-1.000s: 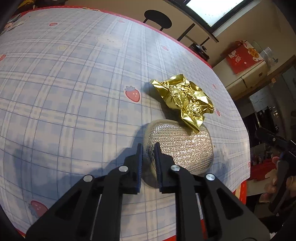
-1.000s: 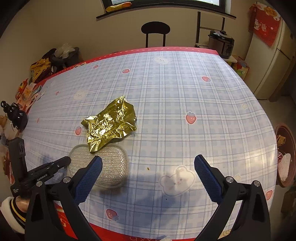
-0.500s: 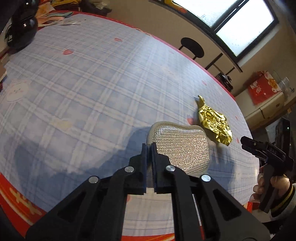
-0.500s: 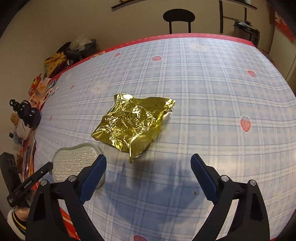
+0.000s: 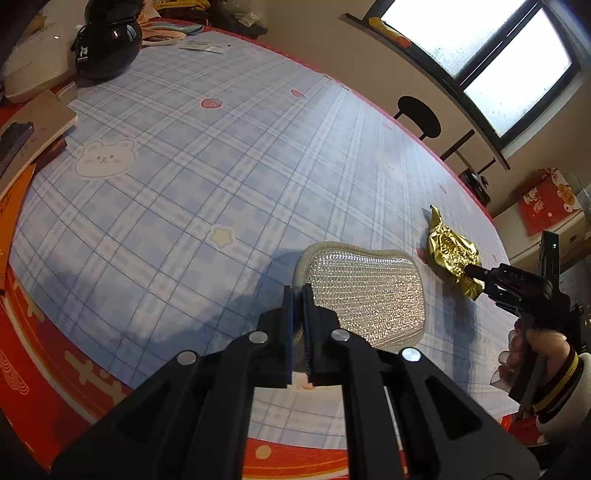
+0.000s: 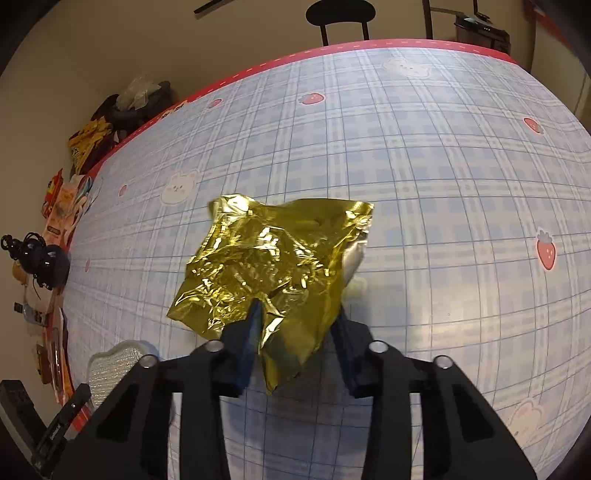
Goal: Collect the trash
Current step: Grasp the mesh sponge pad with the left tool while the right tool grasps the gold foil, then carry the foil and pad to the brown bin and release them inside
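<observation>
A crumpled gold foil wrapper lies on the blue plaid tablecloth; it also shows in the left wrist view. My right gripper is closing around the wrapper's near edge, and the foil hides its fingertips. My left gripper is shut on the near edge of a silver mesh pad, which also shows in the right wrist view. The right gripper appears in the left wrist view at the wrapper's near end.
A black helmet, a notebook and papers sit at the table's far left. Snack bags and cables line the left edge. A black chair stands behind the table. The red table border is near.
My right gripper moved forward to the gold wrapper and its jaws narrowed around the wrapper's near edge. My left gripper stayed shut on the mesh pad and its view swung left.
</observation>
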Available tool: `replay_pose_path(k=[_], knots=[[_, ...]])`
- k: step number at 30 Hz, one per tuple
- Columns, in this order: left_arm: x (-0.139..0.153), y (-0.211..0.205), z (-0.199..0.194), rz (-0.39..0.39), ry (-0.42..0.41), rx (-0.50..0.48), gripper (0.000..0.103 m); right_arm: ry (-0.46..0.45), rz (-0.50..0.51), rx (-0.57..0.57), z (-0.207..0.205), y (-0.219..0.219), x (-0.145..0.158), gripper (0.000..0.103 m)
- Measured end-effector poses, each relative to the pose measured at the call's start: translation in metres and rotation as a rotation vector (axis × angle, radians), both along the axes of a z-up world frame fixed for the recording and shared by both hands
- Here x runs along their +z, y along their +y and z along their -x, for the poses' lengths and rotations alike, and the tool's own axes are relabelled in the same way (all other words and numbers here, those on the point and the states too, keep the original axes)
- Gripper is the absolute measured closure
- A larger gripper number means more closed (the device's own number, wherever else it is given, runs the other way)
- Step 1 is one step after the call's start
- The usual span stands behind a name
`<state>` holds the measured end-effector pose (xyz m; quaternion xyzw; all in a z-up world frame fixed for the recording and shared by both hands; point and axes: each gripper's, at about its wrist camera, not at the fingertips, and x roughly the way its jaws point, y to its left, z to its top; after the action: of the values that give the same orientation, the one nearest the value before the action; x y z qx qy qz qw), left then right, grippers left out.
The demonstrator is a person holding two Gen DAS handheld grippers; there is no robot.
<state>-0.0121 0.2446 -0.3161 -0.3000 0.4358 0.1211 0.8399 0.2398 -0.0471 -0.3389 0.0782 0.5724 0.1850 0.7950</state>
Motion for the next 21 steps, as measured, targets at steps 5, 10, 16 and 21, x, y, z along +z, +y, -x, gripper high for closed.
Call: replay_pose_path(k=[5, 10, 16, 21], knots=[[0.017, 0.001, 0.001, -0.016, -0.032, 0.008, 0.095, -0.056, -0.059, 0.002, 0.013, -0.002, 0.025, 0.086], [0.037, 0.007, -0.002, -0.023, -0.074, 0.031, 0.095, -0.139, -0.132, 0.031, 0.026, -0.014, 0.059, 0.100], [0.071, 0.006, 0.003, -0.064, -0.139, 0.041, 0.095, -0.214, -0.167, 0.070, 0.044, -0.033, 0.089, 0.100], [0.097, -0.004, 0.002, -0.093, -0.187, 0.026, 0.095, -0.245, -0.197, 0.075, 0.055, -0.050, 0.105, 0.100]])
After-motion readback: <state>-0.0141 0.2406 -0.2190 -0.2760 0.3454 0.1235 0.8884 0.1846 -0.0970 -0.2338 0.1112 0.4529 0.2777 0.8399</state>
